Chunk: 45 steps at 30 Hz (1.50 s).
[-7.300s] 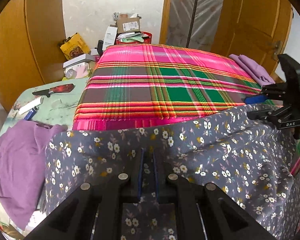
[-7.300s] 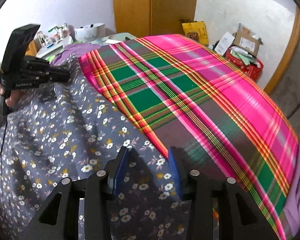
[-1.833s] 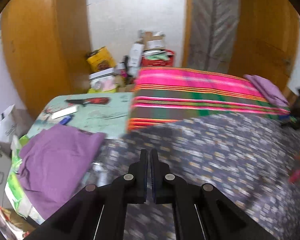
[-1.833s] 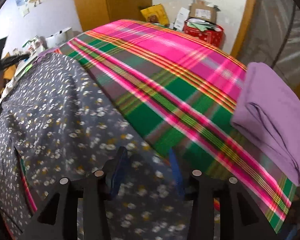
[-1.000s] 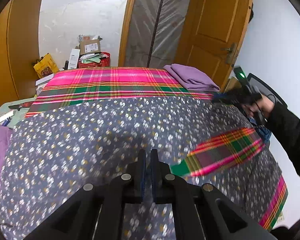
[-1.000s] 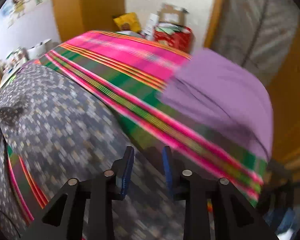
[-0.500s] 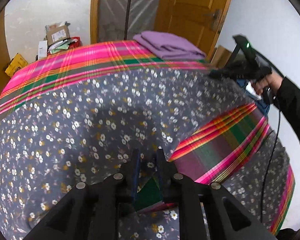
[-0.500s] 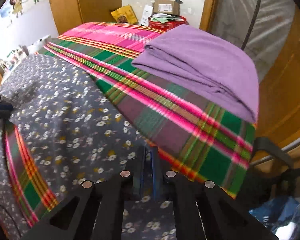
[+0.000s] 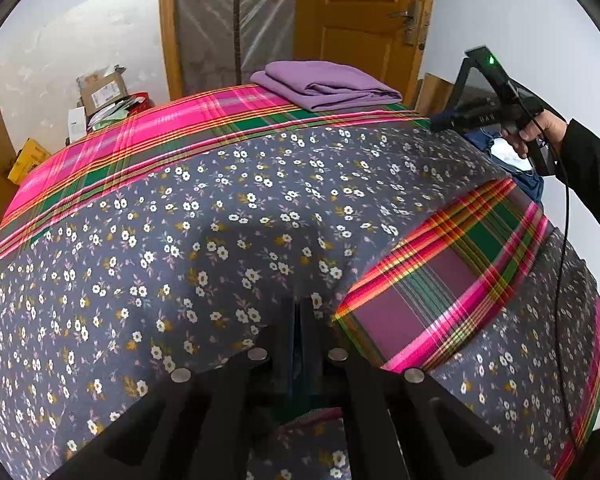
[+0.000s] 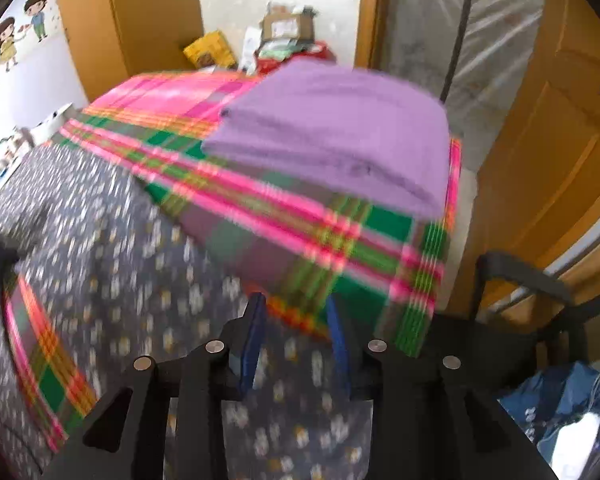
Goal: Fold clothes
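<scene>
Plaid cloth (image 9: 228, 120), pink/green/orange, covers the whole work surface; your floral garment (image 9: 220, 232) (grey w/ small white flowers) is spread across most of it, one plaid strip showing thru near the front edge. Folded purple cloth (image 10: 340, 136) sits at the far corner by the wooden door (image 9: 364, 20). Boxes (image 9: 104, 92) are piled vs. the white wall. Your left gripper (image 9: 298, 320) is clamped tight on the floral fabric. Your right gripper (image 10: 296, 320) is opening, jaws apart w/ the garment's edge between them, pads not pressing.
</scene>
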Available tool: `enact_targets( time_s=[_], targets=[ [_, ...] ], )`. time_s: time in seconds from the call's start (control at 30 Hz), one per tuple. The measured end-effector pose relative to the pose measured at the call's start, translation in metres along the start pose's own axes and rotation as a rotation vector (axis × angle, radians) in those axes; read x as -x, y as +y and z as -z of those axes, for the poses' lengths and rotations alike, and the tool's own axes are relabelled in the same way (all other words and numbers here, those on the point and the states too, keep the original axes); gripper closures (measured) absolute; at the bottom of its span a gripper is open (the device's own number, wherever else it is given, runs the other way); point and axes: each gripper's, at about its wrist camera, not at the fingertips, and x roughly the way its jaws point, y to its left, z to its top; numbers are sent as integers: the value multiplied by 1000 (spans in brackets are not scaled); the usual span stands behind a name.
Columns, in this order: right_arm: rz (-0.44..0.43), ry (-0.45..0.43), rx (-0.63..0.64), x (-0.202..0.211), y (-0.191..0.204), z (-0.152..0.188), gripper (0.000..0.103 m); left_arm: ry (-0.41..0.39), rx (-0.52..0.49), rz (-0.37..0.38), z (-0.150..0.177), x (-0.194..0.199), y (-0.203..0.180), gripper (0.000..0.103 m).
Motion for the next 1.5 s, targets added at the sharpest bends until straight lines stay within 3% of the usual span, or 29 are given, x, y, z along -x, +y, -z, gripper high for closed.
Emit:
enact_targets(
  time_s=[0.17,0.23,0.37,0.57,0.67,0.73,0.77,0.93,1.07,1.13,1.17,1.23,1.5],
  targets=[
    [-22,24,16,2,-3,13,70,4,13,7,0,-3,0,101],
    [-33,31,51,3,2,12,92,5,16,8,-1,-3,0,101],
    [22,45,117,1,10,5,99,9,14,8,-2,-4,-1,101],
    [116,-32,44,2,-7,-9,98,14,17,17,-3,-5,0,101],
    [88,-3,34,-4,-5,-12,89,17,28,29,-2,-4,2,101],
    [107,-12,-1,-1,-14,-7,73,17,38,37,-2,-4,4,100],
    [108,-22,-32,2,-20,-3,73,17,43,42,-2,-3,5,100],
    [-22,-58,-321,15,-74,39,69,18,60,54,-2,-3,6,100],
    [-174,-61,-444,10,-82,63,68,20,61,53,-3,-4,5,100],
    [-188,-72,-476,10,-82,66,74,22,61,50,-3,-4,5,100],
    [-183,-77,-484,10,-83,67,77,24,62,50,-4,-3,5,100],
    [-148,-108,-492,16,-84,67,99,26,63,50,-4,-3,5,100],
    [94,-204,-318,47,-56,25,95,30,65,43,-5,-2,3,100]
  ],
)
